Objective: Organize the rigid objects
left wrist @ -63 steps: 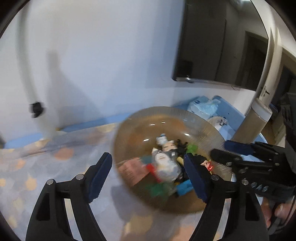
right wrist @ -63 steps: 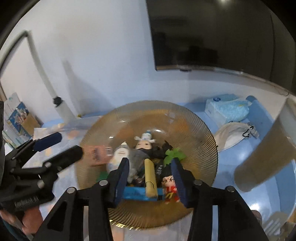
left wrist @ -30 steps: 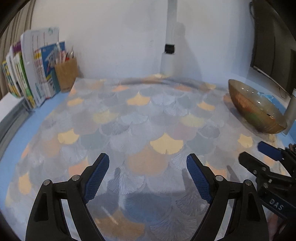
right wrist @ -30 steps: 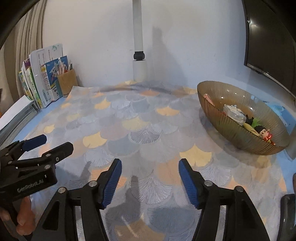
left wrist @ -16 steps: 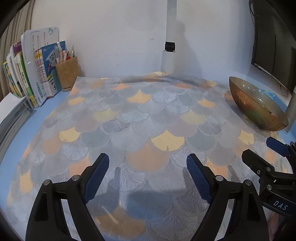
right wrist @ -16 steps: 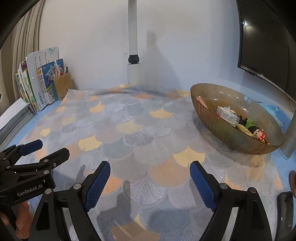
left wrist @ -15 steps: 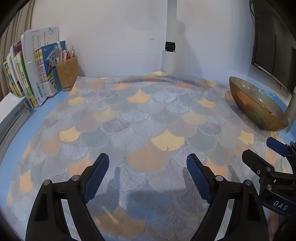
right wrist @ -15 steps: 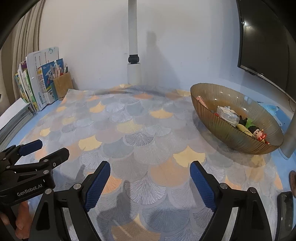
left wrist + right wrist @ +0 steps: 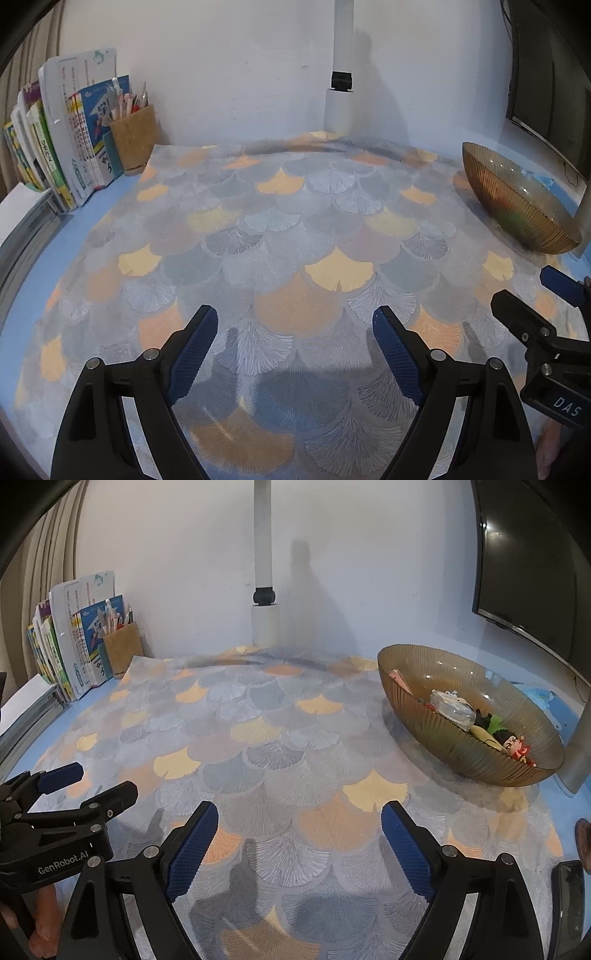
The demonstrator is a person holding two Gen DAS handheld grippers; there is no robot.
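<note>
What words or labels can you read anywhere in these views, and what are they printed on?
"GenRobot.AI": on the left gripper body, seen from the right wrist.
"DAS": on the right gripper body, seen from the left wrist.
Book covers carry print, too small and blurred to read.

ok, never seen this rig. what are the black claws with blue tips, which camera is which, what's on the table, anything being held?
No robot arm here: a person holds a two-finger gripper in each hand, with a fisheye camera on each one looking forward along its fingers.

The left wrist view shows the left gripper at the bottom, with the right one at the right edge. The right wrist view shows the right gripper, with the left one at the lower left.

Both are open and hold nothing, above a mat with a fan pattern.

On the right sits a ribbed amber glass bowl containing small toy figures. At the back left stand books and a cork pen holder.
</note>
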